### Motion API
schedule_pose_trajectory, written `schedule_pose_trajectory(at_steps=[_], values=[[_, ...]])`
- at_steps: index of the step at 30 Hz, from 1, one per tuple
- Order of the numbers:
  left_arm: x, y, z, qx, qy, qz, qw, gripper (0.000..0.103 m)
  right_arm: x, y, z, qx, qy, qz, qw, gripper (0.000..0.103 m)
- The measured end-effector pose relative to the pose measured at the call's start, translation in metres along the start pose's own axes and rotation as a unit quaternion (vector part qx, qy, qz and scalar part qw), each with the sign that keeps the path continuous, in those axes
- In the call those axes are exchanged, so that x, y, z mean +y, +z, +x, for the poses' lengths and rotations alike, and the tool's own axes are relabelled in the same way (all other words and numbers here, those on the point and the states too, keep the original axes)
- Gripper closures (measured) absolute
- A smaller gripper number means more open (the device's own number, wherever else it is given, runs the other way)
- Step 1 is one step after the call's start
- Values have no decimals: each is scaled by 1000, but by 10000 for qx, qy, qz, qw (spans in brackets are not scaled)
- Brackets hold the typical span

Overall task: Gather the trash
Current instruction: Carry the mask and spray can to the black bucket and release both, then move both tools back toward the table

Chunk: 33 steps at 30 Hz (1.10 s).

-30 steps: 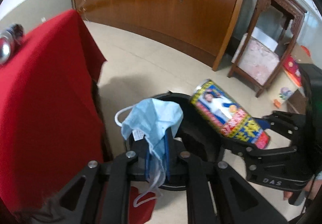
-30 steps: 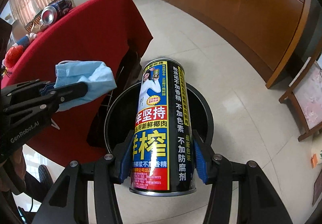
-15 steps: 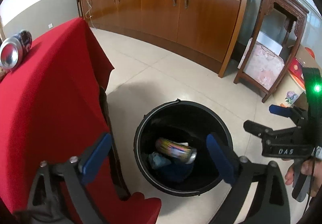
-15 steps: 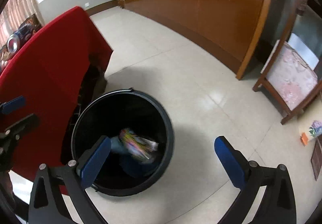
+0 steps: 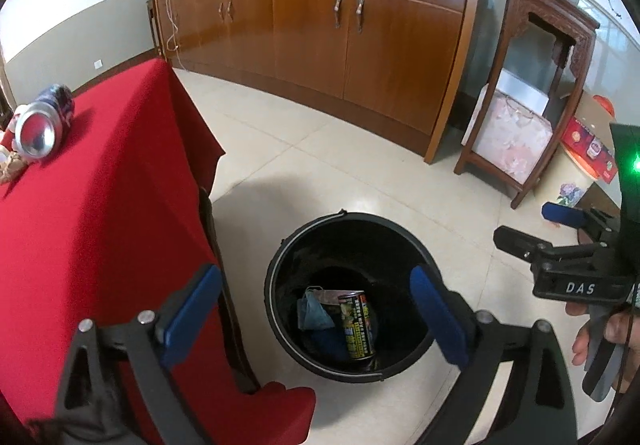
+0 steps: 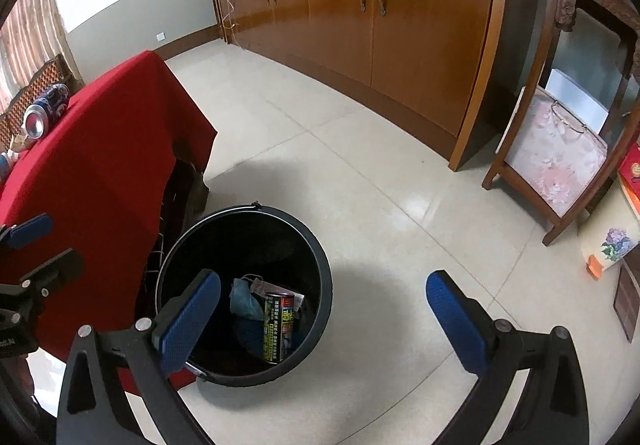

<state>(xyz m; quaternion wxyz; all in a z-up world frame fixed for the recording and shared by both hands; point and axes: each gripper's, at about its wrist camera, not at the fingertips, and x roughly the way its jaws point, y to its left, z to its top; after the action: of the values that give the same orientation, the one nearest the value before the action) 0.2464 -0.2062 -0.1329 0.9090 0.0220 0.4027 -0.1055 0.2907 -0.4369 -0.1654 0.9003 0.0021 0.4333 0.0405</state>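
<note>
Tiled floor [image 5: 328, 165], black bin [image 5: 280, 309] holding tall can [image 5: 357, 325] and blue mask [image 5: 312, 314], both grippers' jaws wide open, empty

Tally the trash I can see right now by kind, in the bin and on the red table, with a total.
Drink cans: 2, one in the bin, one lying on the red table
Face masks: 1, in the bin
Total: 3
A small tag or scrap by the mask is too unclear to count.
</note>
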Motion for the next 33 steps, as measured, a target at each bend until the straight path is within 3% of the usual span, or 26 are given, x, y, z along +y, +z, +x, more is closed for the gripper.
schedule_pose_trajectory(at_steps=[8,16,23,33], values=[[10,2,-37,-273,6,-10,9996,6,9,2,-46,-307,-16,50,9995,0],[45,-3,-77,-534,214,-169,9982,6,41,12,-89,-649,102,-104,9978,0],[83,-10,-118,-820,447,-431,9947,6,101,22,-123,-932,466,-435,9936,0],[175,-32,-182,-1370,947,-1150,9793,6,203,34,-149,-1312,1029,-909,9818,0]])
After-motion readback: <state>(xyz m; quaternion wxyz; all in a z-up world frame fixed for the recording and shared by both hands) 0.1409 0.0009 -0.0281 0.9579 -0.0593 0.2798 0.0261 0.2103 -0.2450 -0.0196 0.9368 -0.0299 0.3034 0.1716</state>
